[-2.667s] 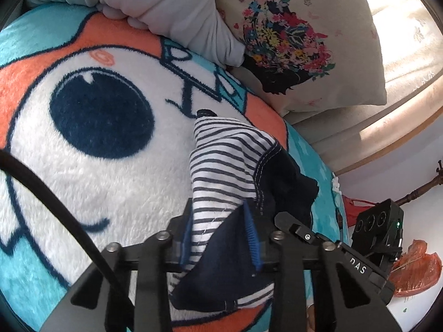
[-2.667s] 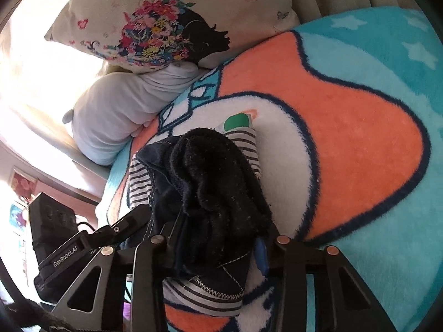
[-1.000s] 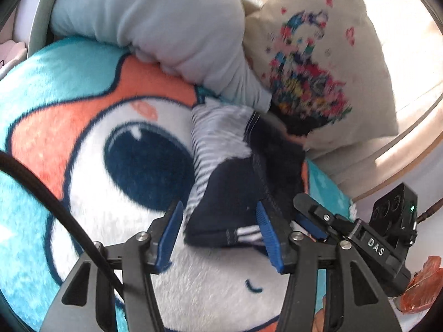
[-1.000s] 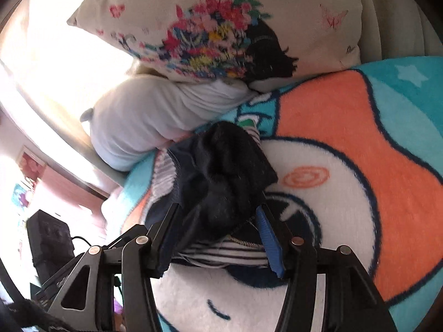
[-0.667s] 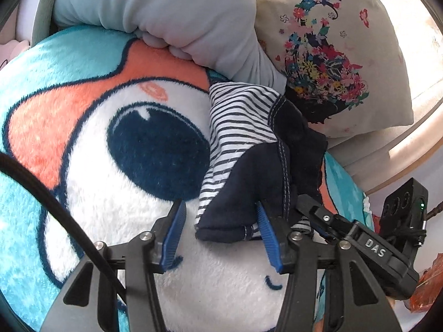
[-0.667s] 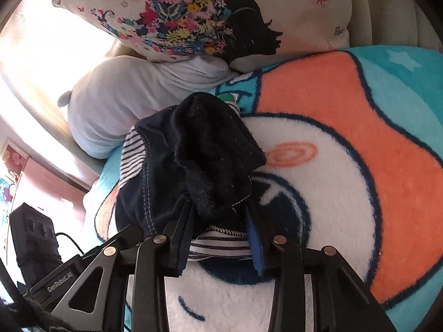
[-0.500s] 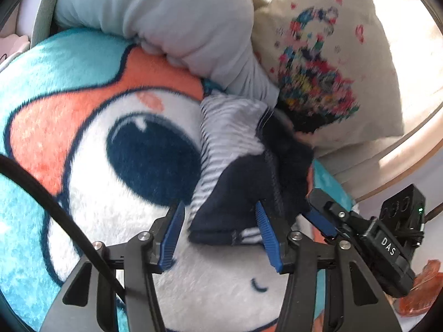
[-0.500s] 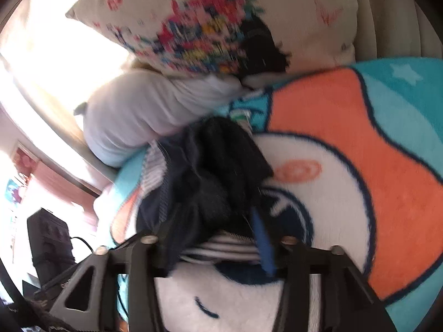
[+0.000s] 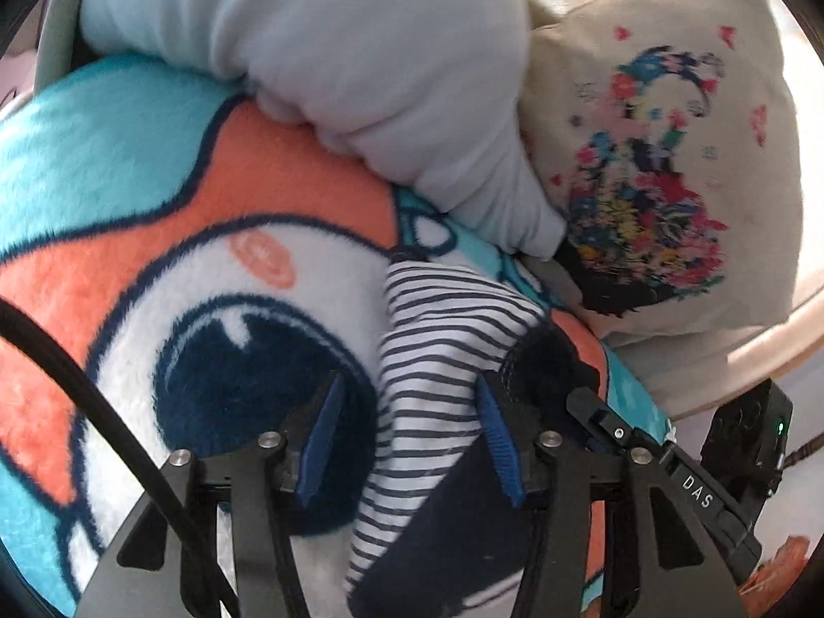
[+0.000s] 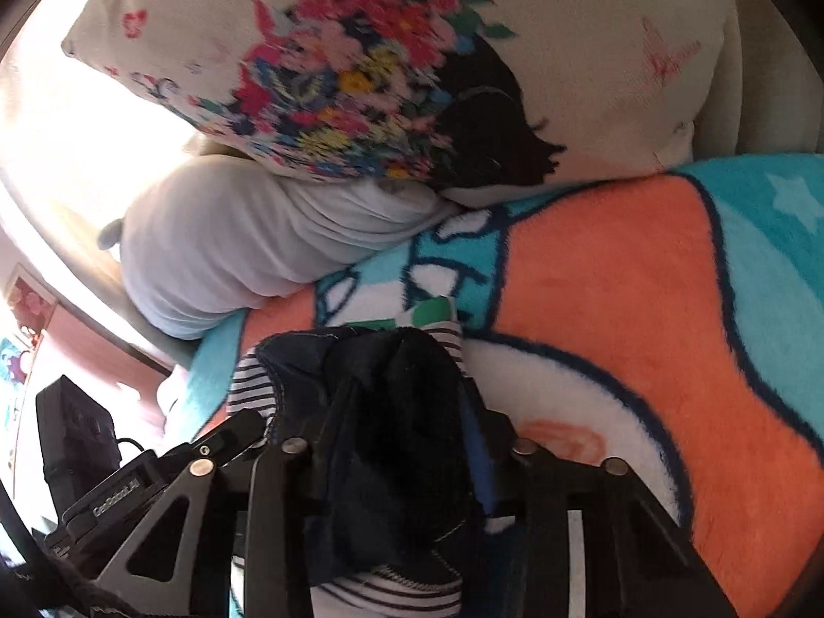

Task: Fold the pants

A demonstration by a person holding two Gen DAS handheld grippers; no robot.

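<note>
The pants (image 9: 438, 360) are small, navy with a navy-and-white striped lining, bunched in a folded bundle on the cartoon fleece blanket (image 9: 154, 206). In the left wrist view my left gripper (image 9: 407, 422) is open, its blue pads either side of the striped part without pinching it. In the right wrist view the dark navy side of the pants (image 10: 391, 412) fills the space between the fingers of my right gripper (image 10: 401, 443), which is shut on the bundle. The other gripper's body (image 10: 154, 479) shows at lower left.
A grey bolster pillow (image 9: 335, 77) and a cream floral cushion (image 9: 669, 180) lie just beyond the pants at the head of the bed. The bed's edge (image 9: 747, 350) and floor with orange plastic (image 9: 777, 561) are at right.
Both grippers have pushed forward toward the pillows with the bundle. The left jaws stay open around it; the right jaws, open a second ago, have closed on it.
</note>
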